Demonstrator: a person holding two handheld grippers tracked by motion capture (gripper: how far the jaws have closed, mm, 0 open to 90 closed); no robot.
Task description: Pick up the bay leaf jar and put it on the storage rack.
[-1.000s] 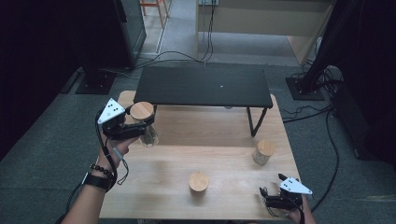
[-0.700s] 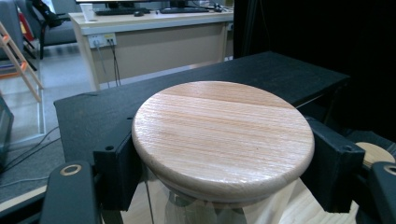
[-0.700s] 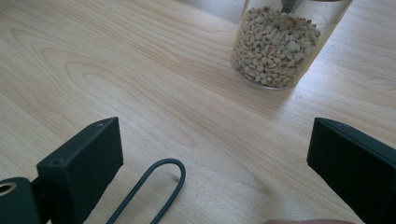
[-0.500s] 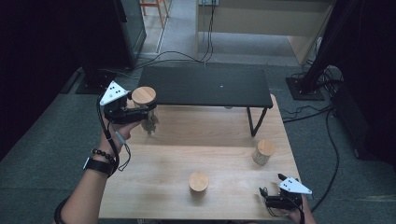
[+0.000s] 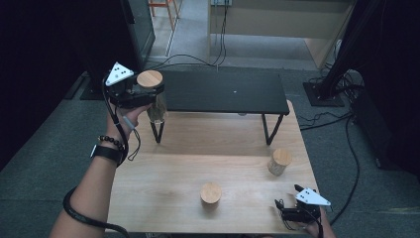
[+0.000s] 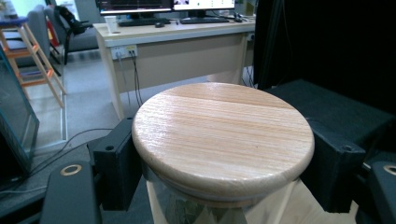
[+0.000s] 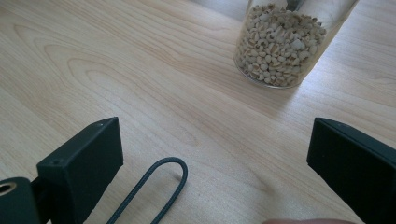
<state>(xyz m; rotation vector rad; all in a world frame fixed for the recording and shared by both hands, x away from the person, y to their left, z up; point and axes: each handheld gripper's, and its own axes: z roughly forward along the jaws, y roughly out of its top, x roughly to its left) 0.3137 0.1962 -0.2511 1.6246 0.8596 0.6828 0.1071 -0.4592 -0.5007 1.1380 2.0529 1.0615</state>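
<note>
Left arm [image 5: 94,188] reaches far forward and up, watch and beads at the wrist, left hand [image 5: 125,116] wrapped under the left gripper [image 5: 148,96]. Its jaws are clamped on either side of a jar [image 6: 223,140], holding it aloft. Right gripper [image 5: 289,210] sits low at the near right, jaws spread wide, nothing between them.

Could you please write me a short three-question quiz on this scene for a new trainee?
1. True or false: the left gripper is shut on a wooden-lidded jar held up off the table.
2. How many wooden-lidded jars stand on the table?
3. The right gripper is: A) shut on a jar, B) open near the table's front right corner, C) on the black shelf.

Key: 1 true; 2 two, the middle jar and the right jar; 3 B.
</note>
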